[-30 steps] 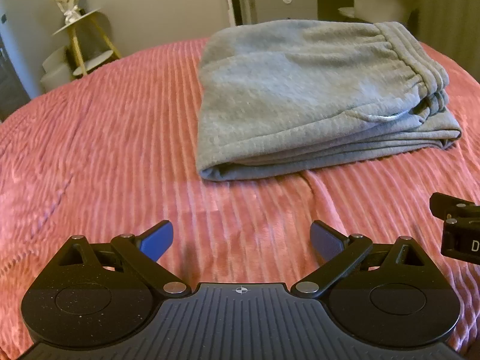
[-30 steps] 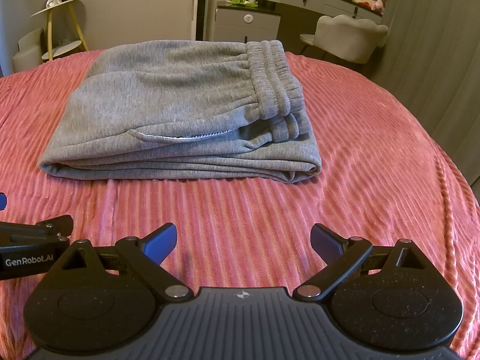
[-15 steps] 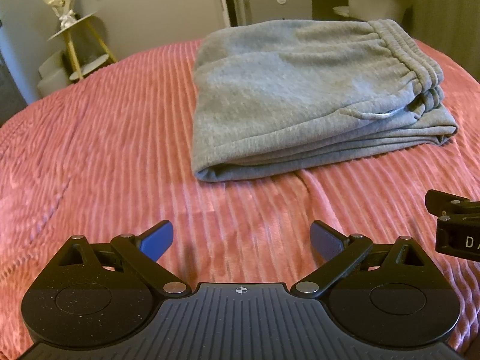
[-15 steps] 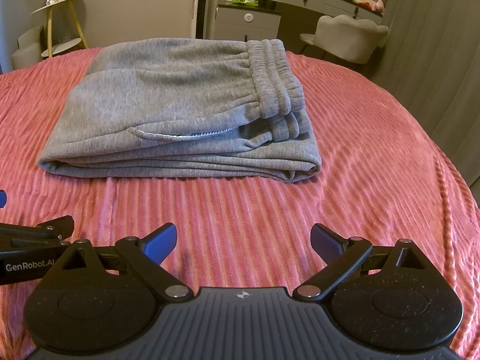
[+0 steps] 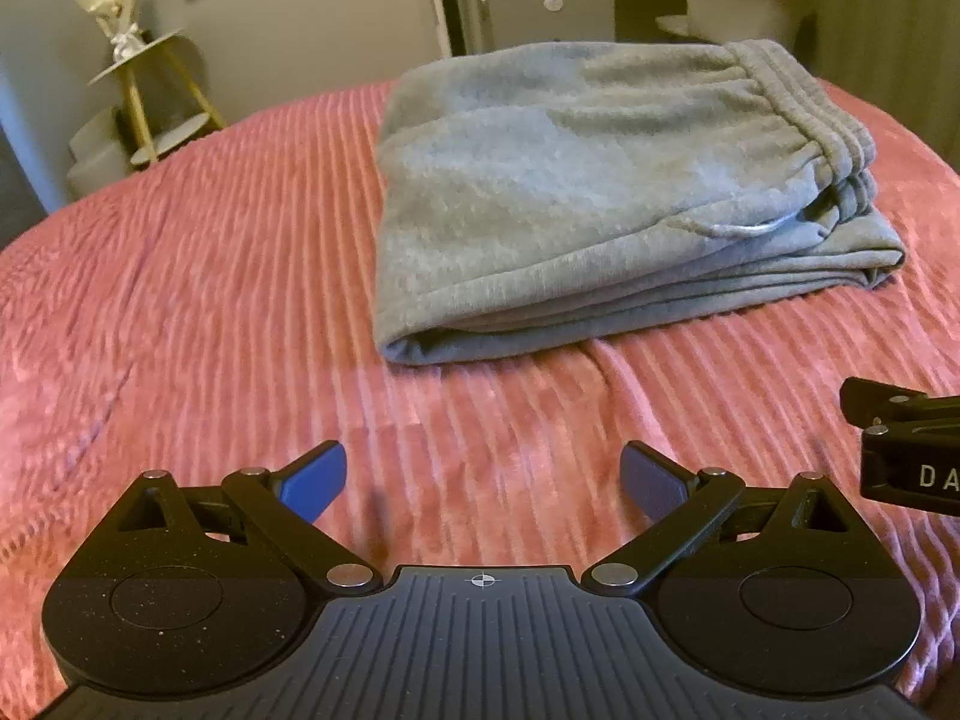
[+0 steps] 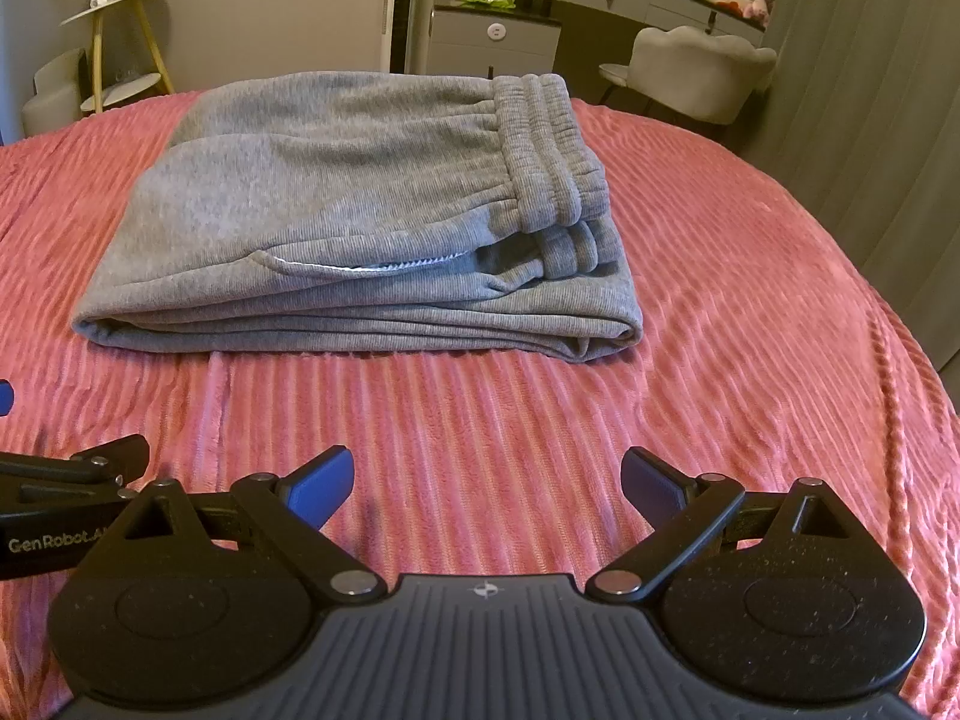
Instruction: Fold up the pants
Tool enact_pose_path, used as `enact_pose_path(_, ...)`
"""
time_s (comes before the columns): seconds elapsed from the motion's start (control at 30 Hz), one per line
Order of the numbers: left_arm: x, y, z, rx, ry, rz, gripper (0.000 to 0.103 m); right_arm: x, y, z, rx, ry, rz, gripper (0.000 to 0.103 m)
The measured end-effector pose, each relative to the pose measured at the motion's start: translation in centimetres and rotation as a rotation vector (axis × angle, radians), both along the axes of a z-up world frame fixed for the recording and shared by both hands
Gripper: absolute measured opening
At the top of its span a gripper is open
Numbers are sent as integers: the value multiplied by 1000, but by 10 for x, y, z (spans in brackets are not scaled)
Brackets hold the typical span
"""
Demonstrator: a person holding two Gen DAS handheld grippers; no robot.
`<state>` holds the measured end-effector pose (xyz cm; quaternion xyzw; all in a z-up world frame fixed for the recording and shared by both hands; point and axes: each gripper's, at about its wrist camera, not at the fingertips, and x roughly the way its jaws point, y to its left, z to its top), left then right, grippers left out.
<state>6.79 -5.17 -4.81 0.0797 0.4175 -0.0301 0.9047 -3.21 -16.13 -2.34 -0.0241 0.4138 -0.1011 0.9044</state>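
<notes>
Grey sweatpants [image 5: 588, 192] [image 6: 360, 222] lie folded in a thick stack on the pink ribbed bedspread [image 5: 198, 276] [image 6: 750, 312], waistband on the right side and a pocket opening facing me. My left gripper [image 5: 483, 480] hovers open over the bedspread, well short of the stack's near left corner, with nothing between its blue pads. My right gripper [image 6: 486, 483] is also open and empty, in front of the stack's near edge. Each gripper's black body shows at the edge of the other's view.
Beyond the bed stand a small gold-legged side table [image 6: 120, 42] at the left, a grey dresser [image 6: 498, 30] and a pale upholstered chair [image 6: 702, 72] at the right. Bare bedspread surrounds the folded stack on all sides.
The left wrist view has swung a little: the folded pants sit further left in it than a second ago. The right view is almost unchanged. Both grippers stay open.
</notes>
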Motion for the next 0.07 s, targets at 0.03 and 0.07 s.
enact_pose_path(0.03,0,0,0,2,-3,0,101,0,0,0,1,0,0,96)
enact_pose_path(0.07,0,-1,0,5,-4,0,101,0,0,0,0,1,-1,96)
